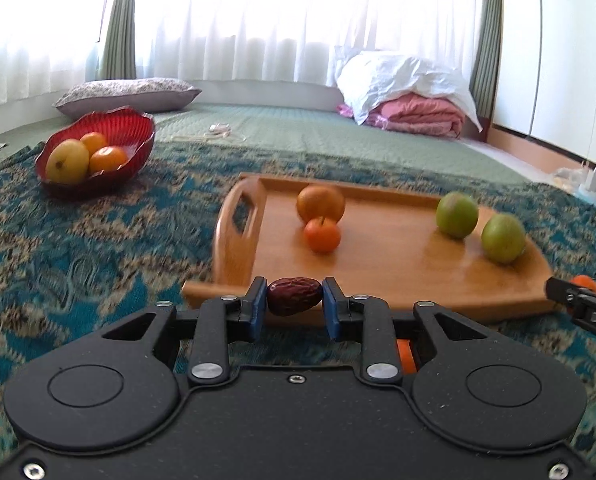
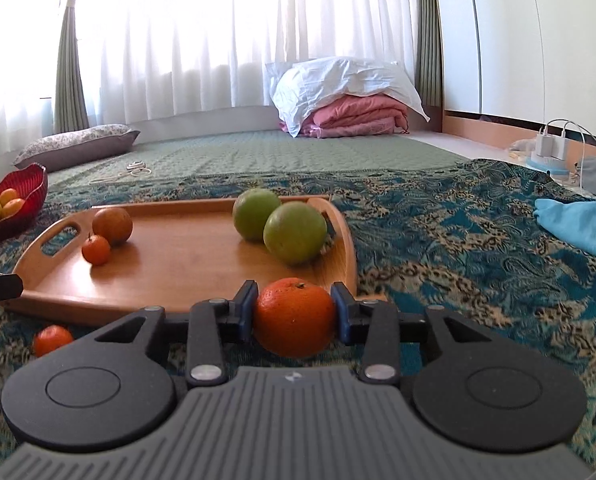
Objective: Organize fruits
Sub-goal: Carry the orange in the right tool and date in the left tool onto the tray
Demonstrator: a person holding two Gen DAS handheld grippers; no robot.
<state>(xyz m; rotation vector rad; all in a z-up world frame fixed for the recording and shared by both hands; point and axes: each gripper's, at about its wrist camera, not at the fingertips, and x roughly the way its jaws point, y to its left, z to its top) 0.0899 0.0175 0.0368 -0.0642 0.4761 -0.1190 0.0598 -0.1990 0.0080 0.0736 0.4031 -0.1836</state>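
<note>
Gripping wrinkled brown date (image 1: 294,296), glossy orange (image 2: 294,322).

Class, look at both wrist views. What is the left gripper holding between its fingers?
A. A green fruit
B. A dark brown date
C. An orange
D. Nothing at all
B: in the left wrist view, the left gripper is shut on a wrinkled dark brown date, while the orange sits in the right gripper and both green fruits lie on the wooden tray.
</note>
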